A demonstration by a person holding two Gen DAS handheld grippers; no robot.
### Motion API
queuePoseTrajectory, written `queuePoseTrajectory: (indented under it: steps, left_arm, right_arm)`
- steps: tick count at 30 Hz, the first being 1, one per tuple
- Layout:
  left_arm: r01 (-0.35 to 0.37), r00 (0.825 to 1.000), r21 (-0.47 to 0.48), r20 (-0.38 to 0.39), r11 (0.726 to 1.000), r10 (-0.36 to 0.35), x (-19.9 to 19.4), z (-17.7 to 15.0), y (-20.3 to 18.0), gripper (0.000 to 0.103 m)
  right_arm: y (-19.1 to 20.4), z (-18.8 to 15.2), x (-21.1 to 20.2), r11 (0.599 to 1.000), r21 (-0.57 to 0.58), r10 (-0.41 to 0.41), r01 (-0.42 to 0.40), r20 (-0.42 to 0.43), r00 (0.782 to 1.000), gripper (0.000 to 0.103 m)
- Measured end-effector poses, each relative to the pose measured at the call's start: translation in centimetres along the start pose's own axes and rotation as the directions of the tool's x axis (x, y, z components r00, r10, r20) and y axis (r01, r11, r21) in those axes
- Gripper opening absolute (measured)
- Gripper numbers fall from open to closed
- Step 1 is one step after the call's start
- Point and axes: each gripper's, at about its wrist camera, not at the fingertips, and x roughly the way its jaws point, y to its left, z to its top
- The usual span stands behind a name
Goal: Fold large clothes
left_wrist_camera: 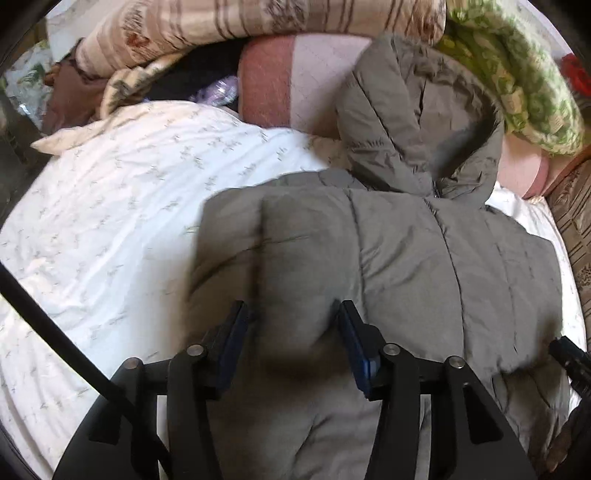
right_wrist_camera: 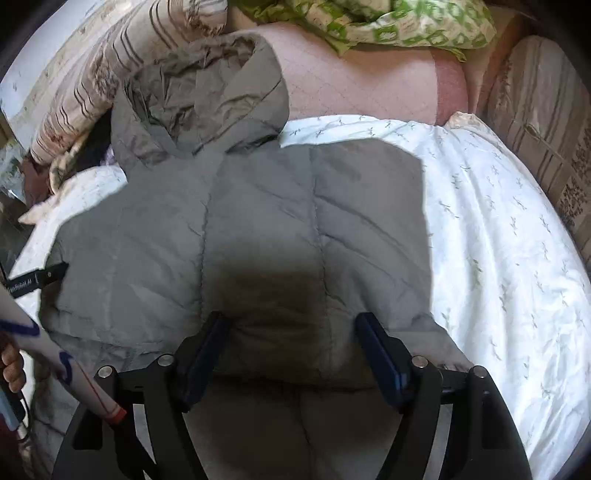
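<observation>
A grey-green puffer jacket lies spread on the bed, its hood toward the far pillows. My left gripper points down onto the jacket's left part. A puffed ridge of fabric rises between its blue pads, which stand apart and do not pinch it. In the right wrist view the same jacket fills the middle, hood at upper left. My right gripper is open wide over the jacket's near edge, with fabric lying loose between the fingers. A finger of the left gripper shows at the jacket's left side.
A white sheet with small leaf prints covers the bed. Behind the hood are a striped beige blanket, a pink quilt and a green patterned cloth. A brown patterned wall borders the right side. A person's hand shows at left.
</observation>
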Motion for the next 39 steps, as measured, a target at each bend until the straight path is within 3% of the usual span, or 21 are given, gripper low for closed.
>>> queuePoseTrajectory:
  steps: [2,6,8,12,16,20,27,34,37,39]
  left_arm:
    - [-0.011,1.000,-0.011,0.020,1.000,0.012,-1.9,-1.0,1.4,0.063]
    - [-0.092,0.996,-0.012,-0.002,0.996,0.092,-3.2,-3.9,3.9,0.064]
    - [-0.099,0.995,-0.006,-0.022,0.995,0.099,-3.4,-5.8,5.1,0.064]
    - [-0.012,0.996,-0.016,-0.091,1.000,0.011,-3.0,-9.8,7.0,0.064]
    - [0.091,0.984,-0.055,-0.148,0.994,-0.098,-2.8,-13.0,8.1,0.064]
    - [0.087,0.984,-0.082,-0.150,0.993,-0.099,-3.8,-14.6,8.8,0.064]
    - [0.047,0.992,-0.041,-0.111,0.998,-0.052,-4.5,-18.4,9.1,0.068]
    - [0.098,0.989,-0.115,-0.099,0.989,-0.110,-7.2,-19.2,11.8,0.068]
    - [0.120,0.984,-0.129,-0.113,0.984,-0.135,-7.8,-20.9,12.8,0.068]
    - [0.099,0.987,-0.092,-0.119,0.991,-0.110,-8.2,-22.5,12.7,0.067]
  right_arm:
    - [-1.2,-0.6,-2.1,1.000,0.019,-0.006,0.006,0.021,1.000,0.078]
    - [-3.7,-2.3,-4.9,0.996,0.045,-0.080,0.079,0.027,0.996,0.079]
    - [-5.0,-3.4,-5.6,0.993,0.063,-0.105,0.104,0.012,0.994,0.079]
    - [-7.4,-7.1,-6.3,0.987,0.110,-0.108,0.114,-0.059,0.992,0.079]
    - [-8.3,-10.0,-6.3,0.985,0.145,-0.076,0.091,-0.108,0.991,0.079]
    - [-8.1,-12.2,-6.8,0.983,0.180,-0.021,0.044,-0.130,0.991,0.079]
    - [-7.4,-16.1,-8.6,0.981,0.162,-0.087,0.105,-0.114,0.990,0.079]
    - [-7.9,-16.8,-10.2,0.977,0.205,-0.039,0.057,-0.092,0.995,0.079]
    - [-7.8,-18.0,-11.4,0.982,0.169,-0.067,0.083,-0.100,0.993,0.079]
    - [-7.8,-19.3,-11.8,0.982,0.146,-0.103,0.119,-0.114,0.988,0.079]
